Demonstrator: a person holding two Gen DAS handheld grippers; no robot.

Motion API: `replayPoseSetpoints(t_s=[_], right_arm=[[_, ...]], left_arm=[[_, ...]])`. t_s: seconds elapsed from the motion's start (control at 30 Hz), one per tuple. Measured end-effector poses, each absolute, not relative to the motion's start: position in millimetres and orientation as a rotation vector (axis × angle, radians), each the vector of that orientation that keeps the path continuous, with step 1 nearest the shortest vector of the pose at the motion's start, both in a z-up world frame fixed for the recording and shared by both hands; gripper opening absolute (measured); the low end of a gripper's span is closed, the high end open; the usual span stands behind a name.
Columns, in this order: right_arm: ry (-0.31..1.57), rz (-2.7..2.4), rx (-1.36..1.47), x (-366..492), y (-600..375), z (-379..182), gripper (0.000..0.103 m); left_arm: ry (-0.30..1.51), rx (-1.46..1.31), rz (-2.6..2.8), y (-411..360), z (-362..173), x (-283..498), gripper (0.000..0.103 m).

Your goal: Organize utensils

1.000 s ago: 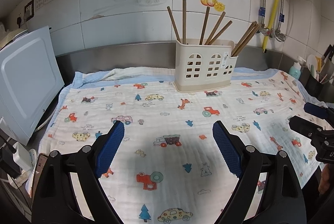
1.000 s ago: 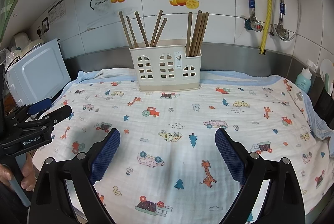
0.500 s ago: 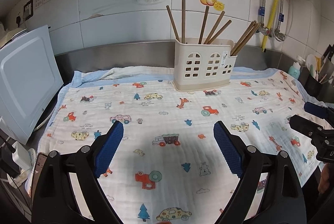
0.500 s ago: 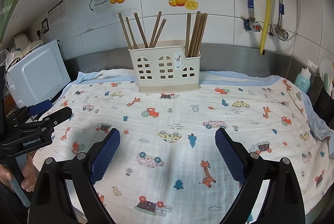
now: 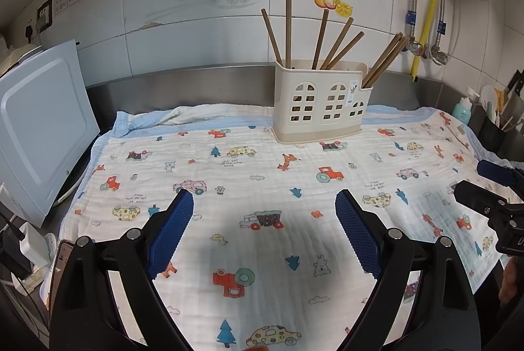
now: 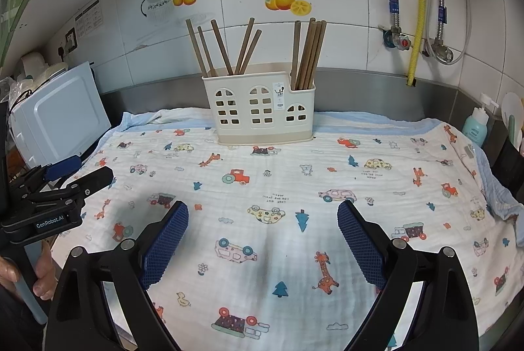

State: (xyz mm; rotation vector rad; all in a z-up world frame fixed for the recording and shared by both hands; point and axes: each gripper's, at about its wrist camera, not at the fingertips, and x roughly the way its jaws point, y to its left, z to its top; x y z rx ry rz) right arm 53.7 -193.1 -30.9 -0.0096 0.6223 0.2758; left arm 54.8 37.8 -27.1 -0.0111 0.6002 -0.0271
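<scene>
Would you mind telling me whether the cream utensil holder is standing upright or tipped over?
Upright. The utensil holder sits flat on its base on the printed cloth, and the chopsticks stick up out of its top.

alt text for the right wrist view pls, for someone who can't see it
The right claw hangs open and empty over a cartoon-print cloth on a kitchen counter. At the back, against the tiled wall, a cream utensil holder holds brown chopsticks in two compartments. The left claw shows at the left edge.
</scene>
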Motion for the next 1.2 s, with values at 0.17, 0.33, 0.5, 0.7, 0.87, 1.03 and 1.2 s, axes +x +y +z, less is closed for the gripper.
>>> replayPoseSetpoints(t_s=[0.17,0.33,0.5,0.7,0.87,1.03,1.2], right_arm=[[0.621,0.276,-0.012,54.2,-192.2,-31.3,0.089],[0.621,0.277,-0.012,54.4,-192.0,-31.3,0.089],[0.621,0.277,-0.012,53.9,-191.9,-31.4,0.089],[0.618,0.276,-0.012,53.3,-191.8,-30.9,0.089],[0.618,0.277,-0.01,53.1,-192.4,-31.1,0.089],[0.616,0.276,-0.008,52.8,-193.0,-30.9,0.089],[0.617,0.276,-0.008,53.1,-193.2,-31.1,0.089]], left_arm=[[0.601,-0.01,-0.028,37.8,-26.9,54.9,0.088],[0.597,-0.009,-0.027,37.6,-26.5,54.7,0.088],[0.596,-0.007,-0.031,36.4,-26.0,54.9,0.088],[0.591,-0.018,-0.041,37.2,-25.5,53.7,0.088],[0.594,-0.019,-0.043,36.8,-26.1,54.0,0.088],[0.586,-0.031,-0.045,38.7,-26.3,52.6,0.088],[0.602,-0.027,-0.036,37.8,-26.9,54.9,0.088]])
